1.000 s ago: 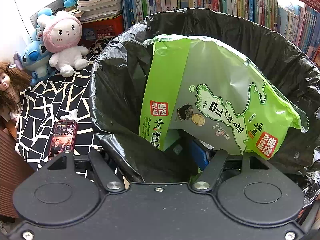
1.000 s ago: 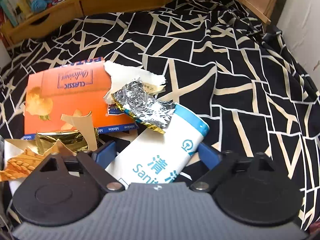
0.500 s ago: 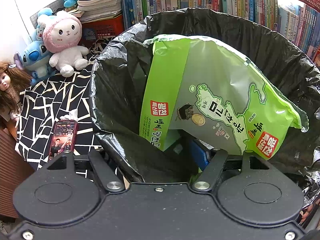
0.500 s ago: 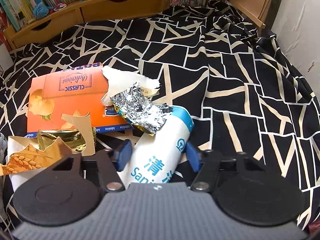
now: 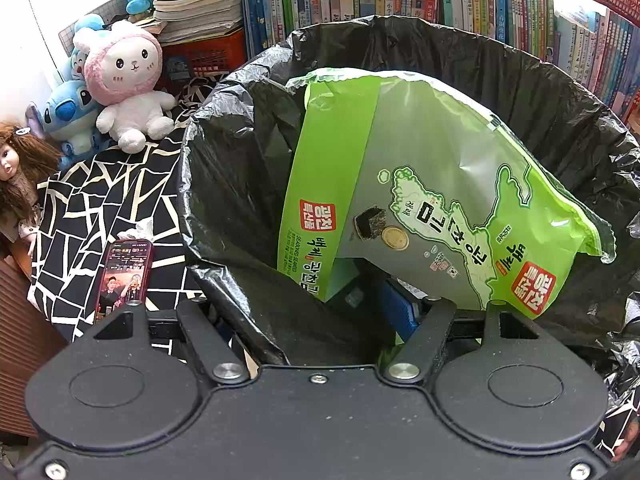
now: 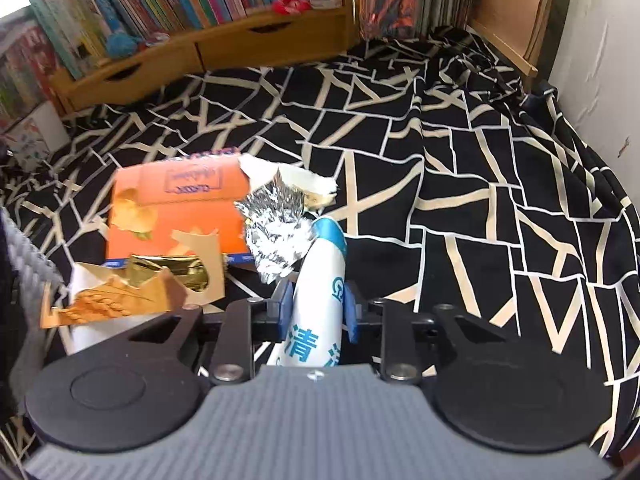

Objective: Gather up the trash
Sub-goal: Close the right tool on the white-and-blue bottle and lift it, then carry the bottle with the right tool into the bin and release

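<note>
Above black patterned bedding (image 6: 460, 168), right gripper (image 6: 316, 312) has just clenched on the white wipes pack (image 6: 320, 292).

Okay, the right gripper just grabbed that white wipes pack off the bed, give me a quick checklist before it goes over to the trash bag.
1. Grip: right gripper has just been closing, blue pads pressing both sides of the white wipes pack: ok.
2. Pack free of other trash: crumpled foil wrapper lies against its far end and may ride along: not ok.
3. Bag mouth: left gripper holds the near rim of the black trash bag open: ok.
4. Space inside: green seaweed bag fills much of the opening: cannot tell.
5. Leftovers: orange cracker box and torn gold wrapper remain on the bedspread: not ok.
</note>
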